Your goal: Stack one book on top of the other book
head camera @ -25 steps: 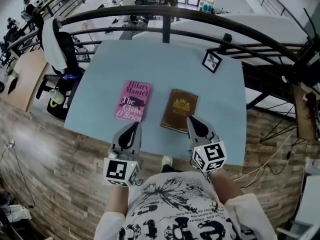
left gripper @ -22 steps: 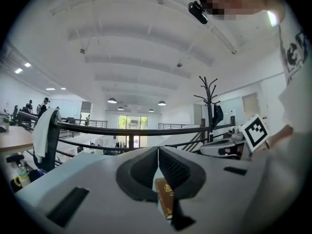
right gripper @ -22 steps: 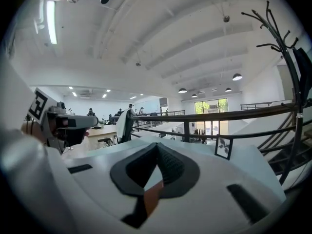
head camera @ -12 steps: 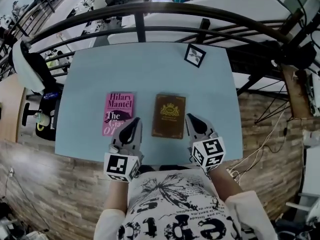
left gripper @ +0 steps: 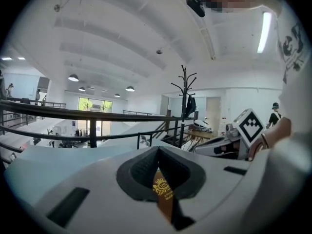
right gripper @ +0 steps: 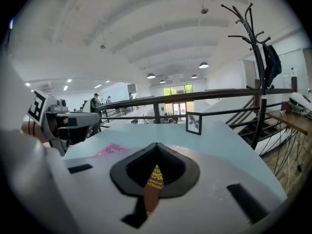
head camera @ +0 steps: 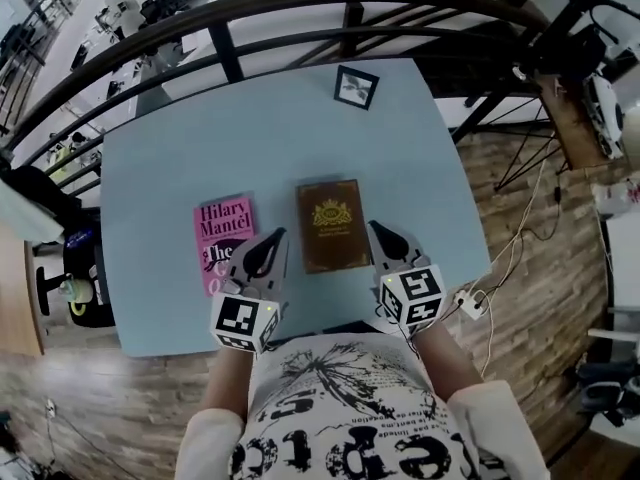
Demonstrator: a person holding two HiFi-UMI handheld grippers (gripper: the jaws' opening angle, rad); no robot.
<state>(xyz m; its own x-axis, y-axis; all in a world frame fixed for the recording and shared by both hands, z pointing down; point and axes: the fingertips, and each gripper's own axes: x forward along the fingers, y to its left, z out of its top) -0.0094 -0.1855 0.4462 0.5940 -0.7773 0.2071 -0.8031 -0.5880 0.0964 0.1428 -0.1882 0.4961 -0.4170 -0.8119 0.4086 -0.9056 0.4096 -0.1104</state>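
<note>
Two books lie flat side by side on the light blue table (head camera: pixel 170 158). The pink book (head camera: pixel 222 226) is on the left and the brown book (head camera: pixel 332 224) with a gold crest is on the right. My left gripper (head camera: pixel 270 242) is shut and empty, its tip over the pink book's lower right corner, just left of the brown book. Right of the brown book's near end, my right gripper (head camera: pixel 379 232) is shut and empty. The left gripper (left gripper: pixel 157 150) and the right gripper (right gripper: pixel 156 146) each show a strip of brown book (left gripper: pixel 164 191) (right gripper: pixel 154 180) under closed jaws.
A small framed picture (head camera: pixel 356 86) stands at the table's far edge. A dark curved railing (head camera: pixel 300 8) runs behind the table. Wood floor (head camera: pixel 520 228) lies to the right, with cables. A coat rack (right gripper: pixel 258 57) stands beyond the table's right side.
Both grippers have sunk and moved forward from the table's near edge, and now flank the brown book's near end. The left tip now overlaps the pink book's corner. Jaws stayed shut.
</note>
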